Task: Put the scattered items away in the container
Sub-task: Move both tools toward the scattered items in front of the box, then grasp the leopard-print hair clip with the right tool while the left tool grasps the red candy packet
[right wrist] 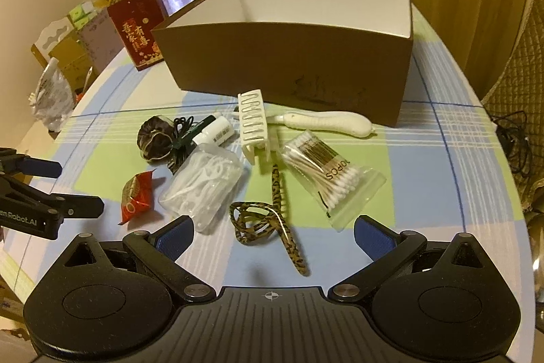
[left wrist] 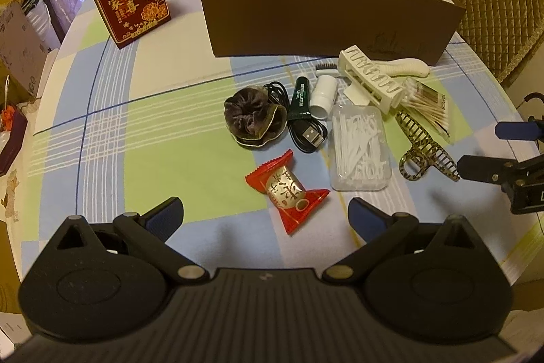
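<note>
Both tongs wide open, empty: left tongs [left wrist: 265, 215] over candy [left wrist: 287, 189], right tongs [right wrist: 273, 235] over clip [right wrist: 268, 216]. Risk: clip probably skids; box [left wrist: 326, 19] wall high.

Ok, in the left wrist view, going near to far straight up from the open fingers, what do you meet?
Left gripper → red candy wrapper → USB plug → dark green tube → brown box.

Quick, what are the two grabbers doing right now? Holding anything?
Left gripper: open, holding nothing, red candy packet lies between its fingers.
Right gripper: open, holding nothing, above the leopard hair clip.
</note>
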Motion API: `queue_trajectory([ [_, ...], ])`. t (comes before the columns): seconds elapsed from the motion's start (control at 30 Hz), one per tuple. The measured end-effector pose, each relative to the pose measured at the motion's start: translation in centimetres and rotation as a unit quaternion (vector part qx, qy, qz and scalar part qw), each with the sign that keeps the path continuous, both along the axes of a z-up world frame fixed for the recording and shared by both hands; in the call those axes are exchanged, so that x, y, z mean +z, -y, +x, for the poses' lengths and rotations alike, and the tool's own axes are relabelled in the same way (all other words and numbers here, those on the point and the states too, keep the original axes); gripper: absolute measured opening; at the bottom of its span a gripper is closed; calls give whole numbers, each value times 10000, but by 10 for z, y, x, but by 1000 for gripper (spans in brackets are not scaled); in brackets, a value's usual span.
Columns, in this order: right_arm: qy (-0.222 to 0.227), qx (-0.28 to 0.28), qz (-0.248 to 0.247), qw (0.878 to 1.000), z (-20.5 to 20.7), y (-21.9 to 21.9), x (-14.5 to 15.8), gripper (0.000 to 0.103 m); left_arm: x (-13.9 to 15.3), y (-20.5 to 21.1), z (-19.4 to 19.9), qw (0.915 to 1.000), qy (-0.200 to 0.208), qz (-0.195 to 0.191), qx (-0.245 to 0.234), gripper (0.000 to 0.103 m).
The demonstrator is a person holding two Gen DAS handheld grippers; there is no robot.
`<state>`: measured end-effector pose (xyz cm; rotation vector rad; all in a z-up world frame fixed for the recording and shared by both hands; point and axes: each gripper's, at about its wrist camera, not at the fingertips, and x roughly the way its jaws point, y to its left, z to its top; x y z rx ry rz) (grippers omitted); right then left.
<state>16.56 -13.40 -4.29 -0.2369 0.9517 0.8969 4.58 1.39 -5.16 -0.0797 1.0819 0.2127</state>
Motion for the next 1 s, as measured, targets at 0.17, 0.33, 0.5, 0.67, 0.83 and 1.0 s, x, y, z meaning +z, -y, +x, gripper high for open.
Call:
queue_trajectory([
  [0.17,-21,163,25,9999,2,-4,-4,103,-6,-2,3,10000,-65,-55,52,102],
  [0.33,-24,327,46,9995,4,-9,-7,103,-10,-3,6,9998,-119,-98,106,102],
  [0.5,-44,479,5,9988,7,-15,-12,103,-14,-7,8,9995,-188,-120,221,102],
  [0.67,-48,618,-75,9980,9,-22,-18,96,-18,-10,8,9992,-237,-139,283,102],
  [0.83,-179,684,-134,9974,12,-26,-24,81,-20,-13,9,9989,-272,-145,354,102],
  [1.0,-196,683,-141,9974,14,-27,-26,81,-21,-15,10,9987,-296,-146,397,102],
])
